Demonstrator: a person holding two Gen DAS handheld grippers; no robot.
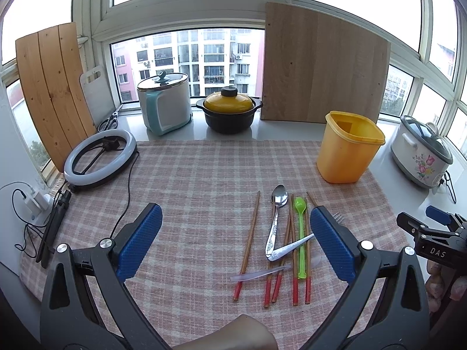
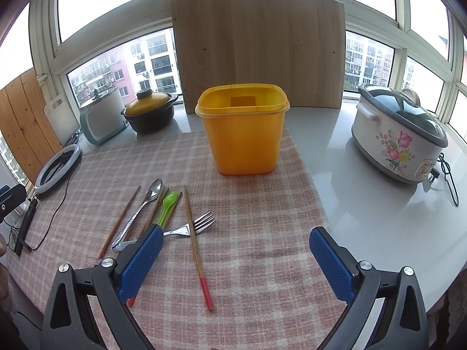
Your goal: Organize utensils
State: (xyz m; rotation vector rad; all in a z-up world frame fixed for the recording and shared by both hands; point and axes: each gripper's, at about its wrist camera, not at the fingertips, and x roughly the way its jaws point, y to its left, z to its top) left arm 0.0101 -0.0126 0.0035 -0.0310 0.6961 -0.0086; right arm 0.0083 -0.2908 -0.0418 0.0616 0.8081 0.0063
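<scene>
Utensils lie in a loose pile on the checked cloth [image 1: 198, 180]: several red-tipped wooden chopsticks [image 1: 248, 246], a metal spoon [image 1: 275, 221], a green plastic spoon [image 1: 300, 233], a clear plastic spoon [image 1: 256, 274] and a metal fork [image 2: 194, 226]. An empty yellow tub [image 1: 348, 148] stands behind them; it is also in the right wrist view [image 2: 243, 131]. My left gripper [image 1: 236, 242] is open above the pile's left side. My right gripper [image 2: 236, 258] is open, to the right of the pile, in front of the tub.
On the sill stand a white-teal pot [image 1: 166, 102], a black pot with a yellow lid [image 1: 229, 109] and wooden boards [image 1: 321, 64]. A ring light [image 1: 99, 157] with its cable lies at the left. A flowered rice cooker [image 2: 400, 134] stands at the right.
</scene>
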